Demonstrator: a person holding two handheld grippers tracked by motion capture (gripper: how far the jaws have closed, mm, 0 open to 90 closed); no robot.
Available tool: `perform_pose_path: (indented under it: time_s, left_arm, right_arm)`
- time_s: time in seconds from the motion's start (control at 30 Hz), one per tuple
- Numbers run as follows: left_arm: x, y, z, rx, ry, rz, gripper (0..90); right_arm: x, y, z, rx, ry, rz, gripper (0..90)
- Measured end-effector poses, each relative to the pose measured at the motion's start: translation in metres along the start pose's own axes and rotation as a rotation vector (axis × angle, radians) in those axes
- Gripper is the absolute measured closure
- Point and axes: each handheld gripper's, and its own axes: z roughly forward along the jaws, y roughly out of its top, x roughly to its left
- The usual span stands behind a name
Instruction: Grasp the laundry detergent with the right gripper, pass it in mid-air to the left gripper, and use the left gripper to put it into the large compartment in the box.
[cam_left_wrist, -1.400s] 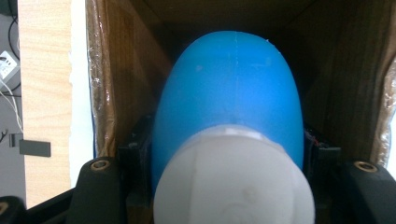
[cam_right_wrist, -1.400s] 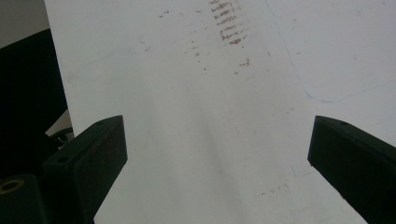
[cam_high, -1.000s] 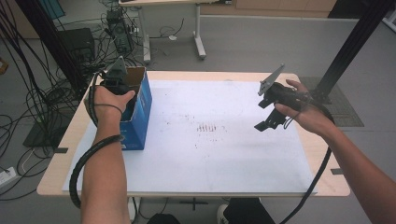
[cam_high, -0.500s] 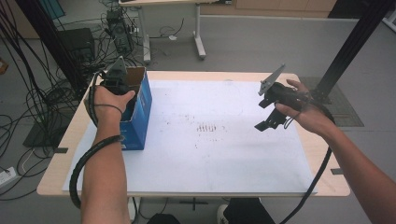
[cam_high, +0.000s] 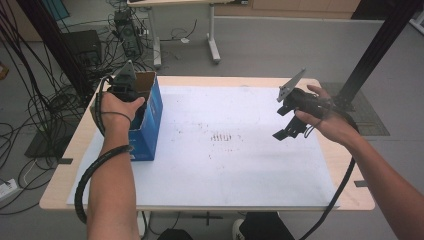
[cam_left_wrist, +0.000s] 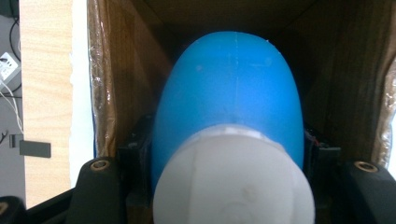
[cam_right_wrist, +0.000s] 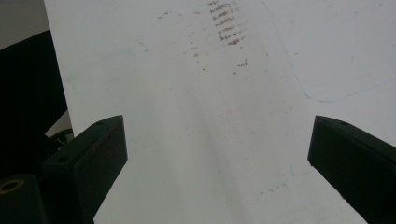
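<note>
A blue cardboard box (cam_high: 151, 116) with an open top stands at the table's left side. My left gripper (cam_high: 125, 84) reaches down into it from above. In the left gripper view the jaws are shut on a smooth blue rounded object (cam_left_wrist: 229, 88) with a white rounded end (cam_left_wrist: 233, 186) nearest the camera, inside the box's brown walls (cam_left_wrist: 116, 79). My right gripper (cam_high: 283, 121) hangs above the right part of the table. It is open and nothing lies between its fingers (cam_right_wrist: 100, 149).
A white sheet (cam_high: 240, 170) covers most of the wooden table (cam_high: 65, 160) and bears small brown marks (cam_high: 225, 136) near its middle. Cables and equipment (cam_high: 55, 95) lie on the floor at the left. A black post (cam_high: 375, 55) rises at the back right.
</note>
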Motion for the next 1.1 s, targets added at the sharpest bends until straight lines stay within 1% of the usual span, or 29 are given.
perform_pose_path:
  time_s: [0.8,1.1]
  left_arm:
    - [-0.0009,-0.0004,0.0001,-0.008,0.006,0.000,36.8]
    - [-0.0013,-0.0006,-0.0001,-0.005,0.005,-0.001,36.8]
  right_arm:
    - [0.0000,0.0009,-0.0008,0.004,0.000,-0.004,4.6]
    - [-0.0001,-0.0007,-0.0021,0.001,-0.003,0.003,4.5]
